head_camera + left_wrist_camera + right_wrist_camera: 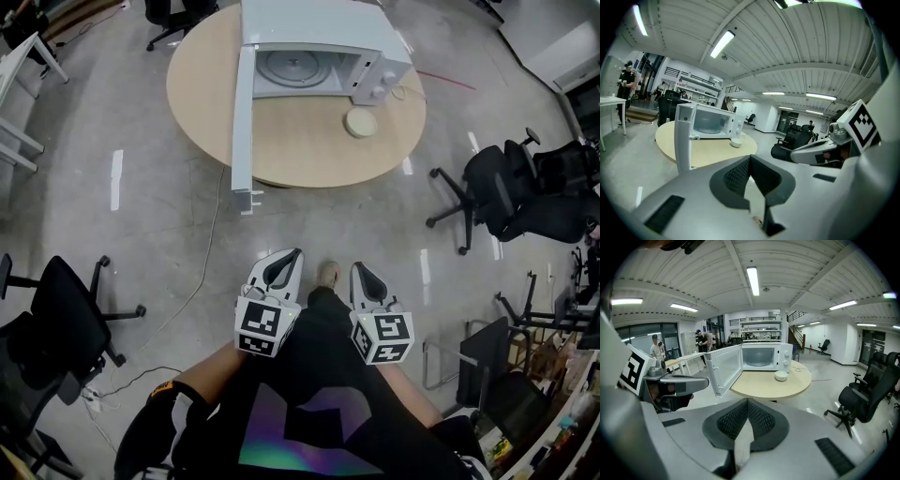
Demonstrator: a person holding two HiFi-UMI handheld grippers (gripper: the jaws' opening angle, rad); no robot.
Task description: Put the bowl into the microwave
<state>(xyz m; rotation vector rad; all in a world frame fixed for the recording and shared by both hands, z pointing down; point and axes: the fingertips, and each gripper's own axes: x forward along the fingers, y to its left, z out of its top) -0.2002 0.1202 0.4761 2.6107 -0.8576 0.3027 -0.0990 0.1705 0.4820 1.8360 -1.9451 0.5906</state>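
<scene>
Near the waist (314,361), left tool (289,259) and right tool (360,271) point forward, closed.

Small cream bowl (361,123) upright on the round bench (300,155) ahead of me, just beside the white microwave (319,28), its door (244,112) swung wide open, turntable showing

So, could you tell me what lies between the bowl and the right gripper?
Between bowl and right gripper the head view shows only bare tabletop and floor.
</scene>
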